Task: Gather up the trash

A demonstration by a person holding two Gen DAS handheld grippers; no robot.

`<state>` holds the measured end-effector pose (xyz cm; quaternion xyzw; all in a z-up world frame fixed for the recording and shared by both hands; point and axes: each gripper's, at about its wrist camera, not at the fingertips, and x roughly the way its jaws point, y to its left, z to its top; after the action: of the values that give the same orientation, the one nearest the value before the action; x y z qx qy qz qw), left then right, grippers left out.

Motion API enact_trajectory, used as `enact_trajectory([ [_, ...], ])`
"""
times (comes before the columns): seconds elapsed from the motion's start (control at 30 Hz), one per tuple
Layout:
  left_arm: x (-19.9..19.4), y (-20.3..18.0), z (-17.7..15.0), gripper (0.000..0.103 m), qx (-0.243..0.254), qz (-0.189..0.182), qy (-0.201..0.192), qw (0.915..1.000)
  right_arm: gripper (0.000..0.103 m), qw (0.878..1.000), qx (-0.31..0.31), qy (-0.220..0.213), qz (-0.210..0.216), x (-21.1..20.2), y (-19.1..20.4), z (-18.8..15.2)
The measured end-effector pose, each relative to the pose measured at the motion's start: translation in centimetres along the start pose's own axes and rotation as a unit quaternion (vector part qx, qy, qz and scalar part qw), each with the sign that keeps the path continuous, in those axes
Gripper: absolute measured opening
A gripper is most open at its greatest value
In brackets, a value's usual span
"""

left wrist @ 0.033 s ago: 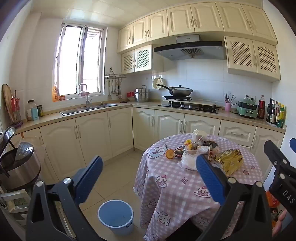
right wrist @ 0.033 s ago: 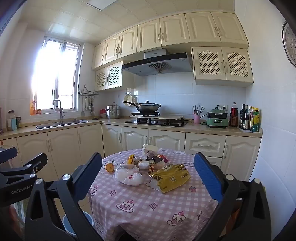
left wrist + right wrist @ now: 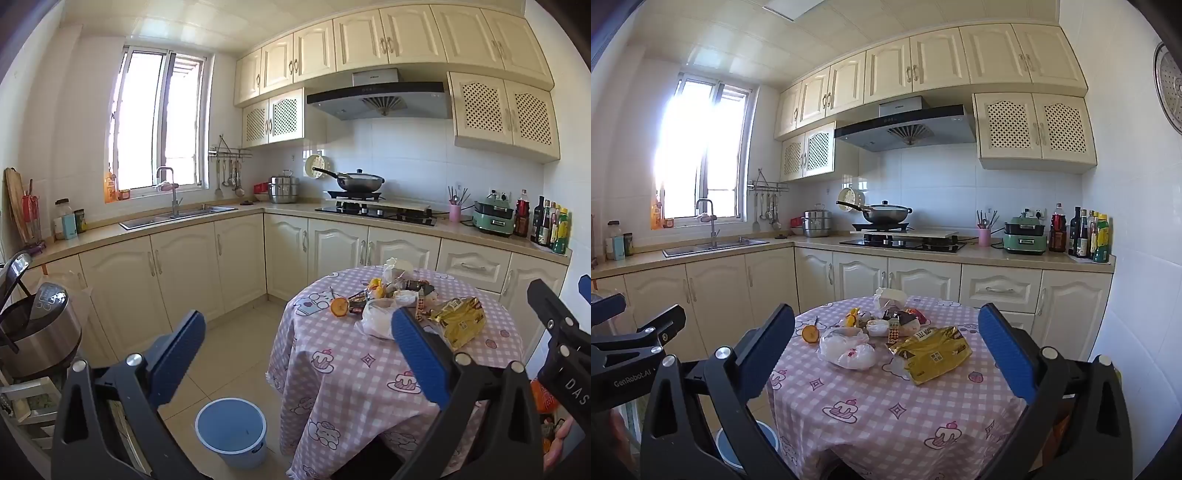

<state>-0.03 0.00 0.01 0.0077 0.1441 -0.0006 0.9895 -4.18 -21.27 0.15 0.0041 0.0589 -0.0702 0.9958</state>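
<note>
A round table with a pink checked cloth holds a pile of trash: a gold snack bag, a white plastic bag, an orange peel and several small wrappers. A blue bucket stands on the floor left of the table. My left gripper is open and empty, short of the table. My right gripper is open and empty, facing the trash from the near side.
Cream cabinets and a counter run along the back with a sink, a stove with a wok and bottles. A rice cooker sits at the left. The right gripper's body shows at the left view's right edge.
</note>
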Motion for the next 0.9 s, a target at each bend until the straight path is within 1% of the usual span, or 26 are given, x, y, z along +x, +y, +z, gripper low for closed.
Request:
enact_trajectory([
  [0.27, 0.08, -0.08, -0.27, 0.099, -0.004, -0.003, 0.003, 1.0000, 0.096, 1.000, -0.004, 0.003, -0.002, 0.53, 0.50, 0.08],
  [0.3, 0.15, -0.21, -0.17, 0.099, -0.003, -0.003, 0.004, 1.0000, 0.096, 1.000, 0.005, -0.002, 0.000, 0.00, -0.04, -0.07],
  [0.9, 0.17, -0.43, -0.22, 0.099, -0.004, -0.004, 0.006, 1.0000, 0.096, 1.000, 0.004, 0.003, 0.005, 0.03, 0.43, -0.10],
])
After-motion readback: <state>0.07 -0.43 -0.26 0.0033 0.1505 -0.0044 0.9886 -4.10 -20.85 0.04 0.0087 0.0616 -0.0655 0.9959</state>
